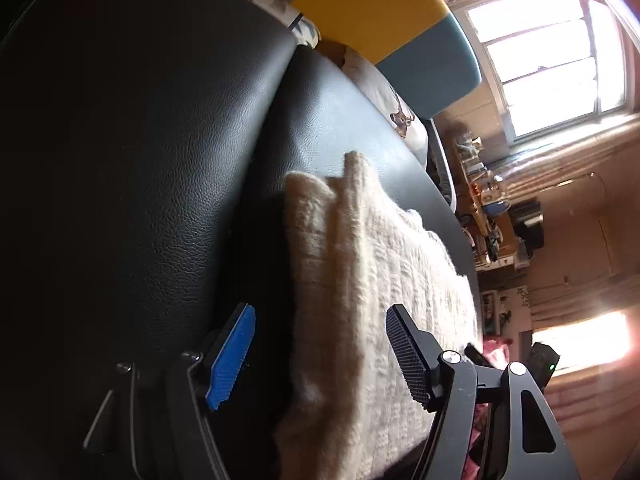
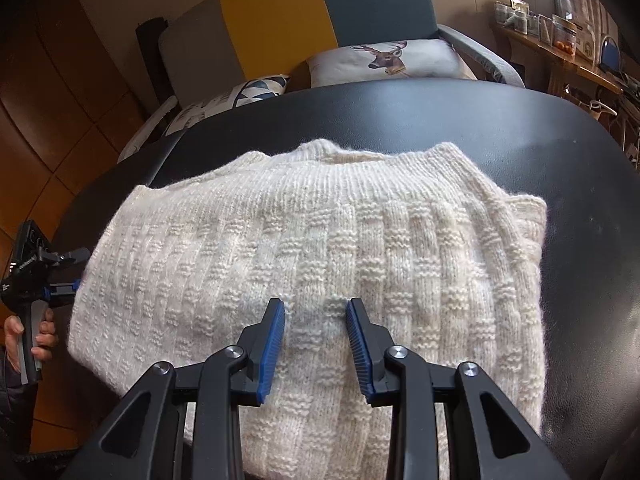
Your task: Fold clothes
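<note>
A cream knitted sweater point(image 2: 320, 248) lies folded into a block on a black leather surface point(image 2: 440, 120). My right gripper point(image 2: 316, 312) is open and hovers over the sweater's near middle, holding nothing. My left gripper point(image 1: 320, 320) is open and turned on its side, its jaws straddling the sweater's point(image 1: 360, 280) left edge, one finger above and one below. It also shows at the sweater's left edge in the right wrist view point(image 2: 68, 268), held by a hand.
Behind the black surface stands a sofa with grey, yellow and teal panels point(image 2: 280, 20), a deer-print cushion point(image 2: 384, 60) and a patterned cushion point(image 2: 240, 92). A cluttered wooden shelf point(image 2: 560, 48) is at the right. Bright windows point(image 1: 552, 60) show in the left wrist view.
</note>
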### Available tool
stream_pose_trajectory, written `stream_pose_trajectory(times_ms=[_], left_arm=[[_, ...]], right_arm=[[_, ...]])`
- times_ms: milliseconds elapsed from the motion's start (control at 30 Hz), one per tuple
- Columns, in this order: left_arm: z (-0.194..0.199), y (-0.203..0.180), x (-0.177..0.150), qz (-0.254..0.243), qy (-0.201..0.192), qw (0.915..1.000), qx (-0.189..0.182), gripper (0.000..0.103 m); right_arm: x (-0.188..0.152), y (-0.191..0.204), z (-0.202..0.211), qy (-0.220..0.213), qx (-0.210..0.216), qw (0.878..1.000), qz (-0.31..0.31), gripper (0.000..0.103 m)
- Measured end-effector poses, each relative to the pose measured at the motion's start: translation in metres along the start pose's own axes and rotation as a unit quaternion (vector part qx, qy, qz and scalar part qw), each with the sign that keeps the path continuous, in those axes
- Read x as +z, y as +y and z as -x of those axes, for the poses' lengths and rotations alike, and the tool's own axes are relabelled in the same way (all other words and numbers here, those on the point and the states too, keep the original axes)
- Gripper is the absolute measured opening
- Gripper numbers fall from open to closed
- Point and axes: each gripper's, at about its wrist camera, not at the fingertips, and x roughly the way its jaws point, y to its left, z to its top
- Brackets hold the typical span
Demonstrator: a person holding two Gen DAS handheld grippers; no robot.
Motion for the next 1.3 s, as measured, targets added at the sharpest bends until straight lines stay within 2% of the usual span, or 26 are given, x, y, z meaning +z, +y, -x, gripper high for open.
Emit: stream_pose_trajectory(times_ms=[167,267,367,400,433,467,500,633,700,767,867,933,1033,1200,1300], left_arm=[[-0.008,-0.004,0.006,0.015,0.005,0.9989,-0.045,0.074],[-0.022,-0.011,0.004,0.007,0.028,0.9973,-0.068,0.073],[-0.029,-0.007,0.006,0.03,0.046,0.9928,-0.107,0.073],[-0.031,-0.005,0.007,0.037,0.054,0.9907,-0.119,0.07],[-0.032,-0.004,0.006,0.039,0.059,0.9903,-0.12,0.067],[-0.033,-0.002,0.006,0.039,0.063,0.9903,-0.118,0.054],[-0.034,0.002,0.006,0.047,0.064,0.9898,-0.118,0.035],[-0.036,0.017,0.005,0.086,0.062,0.9858,-0.131,0.027],[-0.033,0.016,0.004,0.086,0.045,0.9882,-0.118,0.021],[-0.031,0.004,0.002,0.06,0.029,0.9932,-0.095,0.019],[-0.026,-0.005,-0.001,0.053,0.005,0.9939,-0.096,0.017],[-0.023,-0.002,-0.001,0.066,-0.006,0.991,-0.116,0.017],[-0.021,0.006,-0.004,0.084,-0.02,0.9882,-0.127,0.016],[-0.019,0.004,-0.003,0.096,-0.029,0.9878,-0.119,0.016],[-0.009,0.0,0.006,0.091,-0.036,0.9895,-0.107,0.016]], right_arm=[[-0.004,-0.004,-0.007,0.005,0.004,1.0,-0.009,0.033],[-0.005,-0.006,-0.009,0.005,0.009,1.0,-0.009,0.033],[-0.006,-0.009,-0.009,0.003,0.017,1.0,-0.008,0.033],[-0.006,-0.01,-0.01,0.003,0.02,1.0,-0.009,0.033],[-0.006,-0.011,-0.01,0.002,0.023,1.0,-0.012,0.033],[-0.006,-0.013,-0.011,0.001,0.025,1.0,-0.015,0.034],[-0.006,-0.013,-0.011,0.001,0.026,1.0,-0.017,0.034],[-0.006,-0.012,-0.011,-0.001,0.024,1.0,-0.009,0.034],[-0.006,-0.011,-0.01,0.001,0.022,1.0,-0.006,0.034],[-0.006,-0.01,-0.01,0.005,0.022,1.0,-0.008,0.034],[-0.006,-0.009,-0.008,0.015,0.025,1.0,-0.004,0.034],[-0.004,-0.01,-0.003,0.025,0.03,0.999,0.003,0.034],[-0.002,-0.018,0.011,0.017,0.02,0.999,0.022,0.034],[0.011,-0.049,0.027,0.0,-0.001,1.0,0.016,0.034],[0.019,-0.064,0.022,0.012,0.036,0.999,0.0,0.034]])
